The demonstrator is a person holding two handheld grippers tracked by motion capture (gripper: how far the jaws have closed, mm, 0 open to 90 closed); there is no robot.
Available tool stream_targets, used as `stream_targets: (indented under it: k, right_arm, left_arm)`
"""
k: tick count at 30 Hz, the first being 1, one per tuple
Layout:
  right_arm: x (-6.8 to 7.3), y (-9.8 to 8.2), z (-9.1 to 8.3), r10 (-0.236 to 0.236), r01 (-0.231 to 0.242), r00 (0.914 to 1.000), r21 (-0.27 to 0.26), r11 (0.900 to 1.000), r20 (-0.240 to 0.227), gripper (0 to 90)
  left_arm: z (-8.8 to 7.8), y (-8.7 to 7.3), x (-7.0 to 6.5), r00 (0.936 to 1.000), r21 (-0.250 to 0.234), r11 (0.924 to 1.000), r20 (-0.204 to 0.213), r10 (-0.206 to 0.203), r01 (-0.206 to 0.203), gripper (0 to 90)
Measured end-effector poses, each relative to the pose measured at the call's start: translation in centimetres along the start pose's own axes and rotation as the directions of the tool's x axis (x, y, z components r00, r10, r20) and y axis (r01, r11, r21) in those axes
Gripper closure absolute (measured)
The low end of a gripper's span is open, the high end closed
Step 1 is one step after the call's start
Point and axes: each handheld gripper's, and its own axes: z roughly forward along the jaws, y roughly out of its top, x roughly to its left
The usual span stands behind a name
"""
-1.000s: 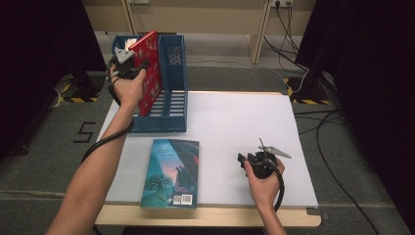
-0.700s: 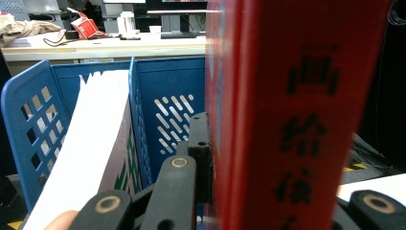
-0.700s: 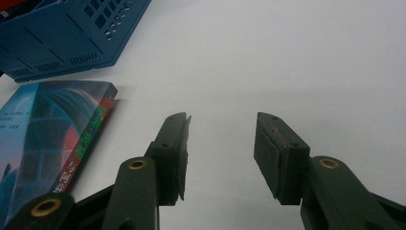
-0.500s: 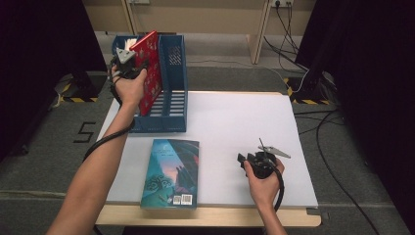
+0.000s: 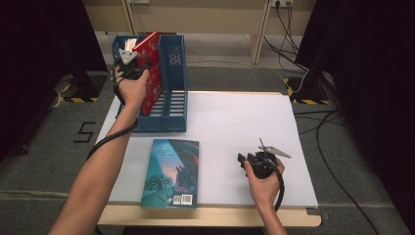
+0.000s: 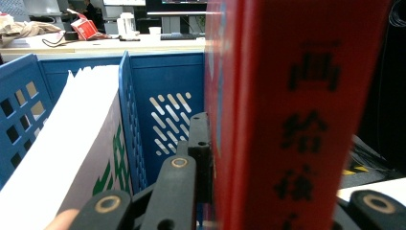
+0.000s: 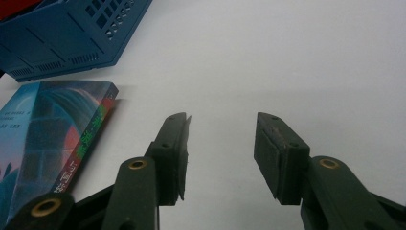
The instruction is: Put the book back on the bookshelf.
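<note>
Up at the far left corner of the white table [image 5: 230,122], red book [image 5: 149,68] held upright, slightly tilted, in the blue file rack [image 5: 172,105], clamped by the left gripper [image 5: 128,62] at its near edge. Seen only from the left gripper view: black characters down the red spine [image 6: 306,124], pads pressed on both covers, and a white-paged book [image 6: 67,158] already standing in the neighbouring compartment past a blue divider. Seen only from above: rack's two near compartments lying bare, teal book [image 5: 171,172] flat at the near edge, right gripper [image 5: 257,164] resting near the near right corner. From the right gripper view: jaws standing apart over bare table, nothing between them, teal book's spine [image 7: 91,139] just beside. Against the earlier frames, no visible shift in either hand or book.
</note>
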Motion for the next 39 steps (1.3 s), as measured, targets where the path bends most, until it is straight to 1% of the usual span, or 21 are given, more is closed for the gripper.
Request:
stream_targets:
  k: [7, 10, 13, 15, 16, 20, 21, 22, 23, 25, 26, 27, 28, 31, 38, 39]
  right_arm:
    - [-0.1, 0.0, 0.1, -0.006, 0.006, 1.0000, 0.006, 1.000, 0.002, 55.7]
    - [-0.1, 0.0, 0.1, -0.008, 0.008, 1.0000, 0.000, 1.000, 0.000, 55.8]
    - [0.0, 0.0, 0.0, 0.003, -0.003, 1.0000, 0.004, 1.000, 0.001, 55.8]
    - [-0.2, 0.0, 0.1, -0.009, 0.009, 1.0000, 0.003, 1.000, 0.004, 55.7]
    - [-0.1, 0.0, 0.1, 0.002, -0.002, 1.0000, 0.004, 1.000, 0.002, 55.8]
    - [-0.1, 0.0, 0.1, -0.001, 0.001, 1.0000, 0.006, 1.000, 0.000, 55.8]
    - [-0.2, 0.0, 0.1, -0.008, 0.008, 1.0000, 0.004, 1.000, 0.004, 55.7]
    - [-0.1, 0.0, 0.1, -0.008, 0.008, 1.0000, 0.005, 1.000, 0.002, 55.7]
    - [-0.1, 0.0, 0.1, 0.003, -0.003, 1.0000, 0.009, 1.000, -0.004, 55.7]
    - [-0.1, 0.0, 0.2, 0.001, -0.001, 1.0000, 0.012, 1.000, -0.005, 55.7]
    - [-0.1, 0.0, 0.2, 0.001, -0.001, 1.0000, 0.014, 1.000, -0.004, 55.7]
    - [-0.2, -0.1, 0.3, -0.009, 0.009, 1.0000, 0.011, 1.000, 0.002, 55.7]
    - [-0.1, -0.1, 0.3, 0.001, -0.001, 1.0000, 0.014, 1.000, -0.001, 55.7]
    - [-0.1, -0.1, 0.3, -0.009, 0.009, 1.0000, 0.015, 1.000, -0.001, 55.7]
    - [-0.1, -0.1, 0.4, -0.001, 0.001, 1.0000, 0.017, 1.000, -0.004, 55.7]
    - [-0.2, -0.1, 0.3, -0.007, 0.007, 1.0000, 0.016, 1.000, -0.002, 55.7]
  left_arm:
    - [0.4, -0.4, -0.2, 0.9999, 0.003, 1.0000, -0.012, -0.007, 0.007, 78.8]
    - [0.7, -0.6, -0.1, 0.9999, 0.008, 1.0000, -0.014, -0.005, 0.005, 78.8]
    - [0.8, -0.8, -0.1, 0.9999, 0.010, 0.9999, -0.015, -0.002, 0.002, 78.8]
    - [0.9, -1.0, -0.1, 0.9999, 0.013, 0.9999, -0.015, -0.004, 0.004, 78.8]
    - [1.0, -1.1, -0.1, 0.9999, 0.013, 0.9999, -0.016, -0.005, 0.005, 78.8]
    - [1.2, -1.4, -0.1, 0.9998, 0.019, 0.9998, -0.019, -0.005, 0.006, 78.7]
    - [1.3, -1.4, -0.2, 0.9998, 0.018, 0.9998, -0.021, -0.007, 0.008, 78.7]
    - [1.3, -1.5, -0.2, 0.9997, 0.018, 0.9998, -0.021, -0.008, 0.008, 78.7]
    - [1.4, -1.6, -0.2, 0.9997, 0.018, 0.9998, -0.023, -0.009, 0.009, 78.7]
    - [1.5, -1.8, -0.2, 0.9996, 0.018, 0.9998, -0.025, -0.010, 0.010, 78.7]
    - [1.6, -1.8, -0.2, 0.9996, 0.021, 0.9997, -0.026, -0.010, 0.011, 78.7]
    - [1.7, -2.0, -0.2, 0.9996, 0.023, 0.9997, -0.028, -0.010, 0.011, 78.7]
    - [1.8, -2.1, -0.2, 0.9995, 0.026, 0.9996, -0.028, -0.012, 0.013, 78.7]
    - [2.0, -2.4, -0.3, 0.9994, 0.032, 0.9994, -0.032, -0.012, 0.013, 78.7]
    - [2.5, -3.3, -0.3, 0.9994, 0.050, 0.9987, -0.035, -0.010, 0.012, 78.7]
    - [2.5, -3.4, -0.3, 0.9993, 0.053, 0.9985, -0.036, -0.011, 0.012, 78.6]
